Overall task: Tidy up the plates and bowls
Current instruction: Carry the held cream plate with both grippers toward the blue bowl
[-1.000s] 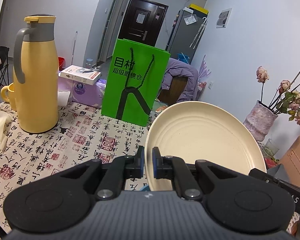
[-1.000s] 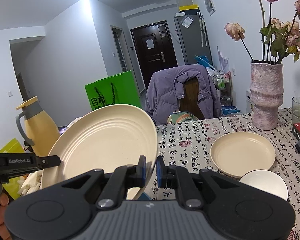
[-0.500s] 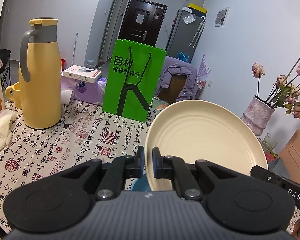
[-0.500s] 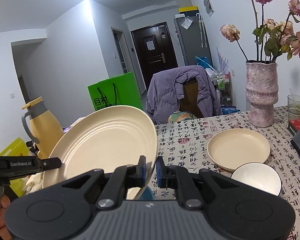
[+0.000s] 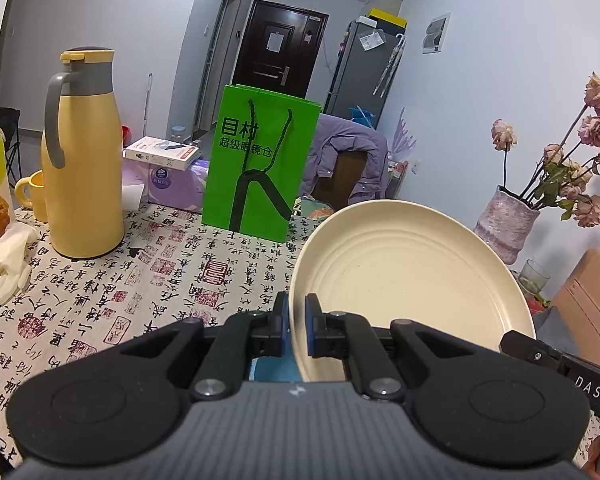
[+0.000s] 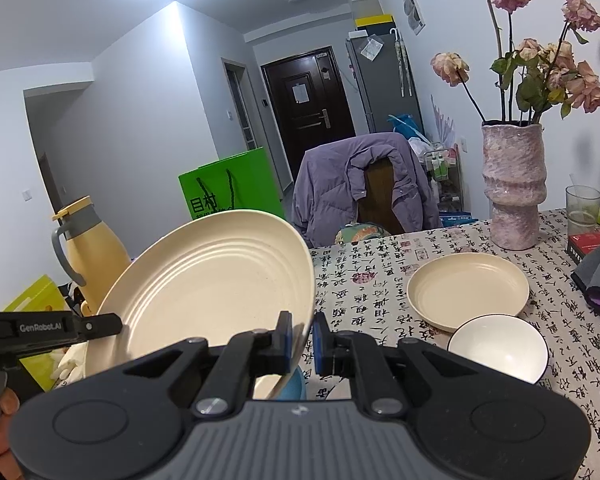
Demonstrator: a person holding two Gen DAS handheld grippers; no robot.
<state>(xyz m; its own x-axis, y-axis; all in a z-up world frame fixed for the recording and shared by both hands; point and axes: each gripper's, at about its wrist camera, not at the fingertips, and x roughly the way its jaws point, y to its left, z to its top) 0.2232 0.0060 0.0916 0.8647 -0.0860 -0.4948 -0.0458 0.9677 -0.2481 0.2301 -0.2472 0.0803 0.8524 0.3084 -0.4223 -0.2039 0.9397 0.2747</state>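
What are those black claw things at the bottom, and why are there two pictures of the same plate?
Those claws are two grabbing tools that a person holds, one in each hand. Each has a little camera looking along its fingers, so you get two pictures. The left gripper pinches one edge of the big cream plate, and the right gripper pinches the opposite edge, so both lift it together above the table. On the patterned tablecloth stand a yellow jug, a green bag and a vase of flowers. Another cream plate and a white bowl wait nearby.
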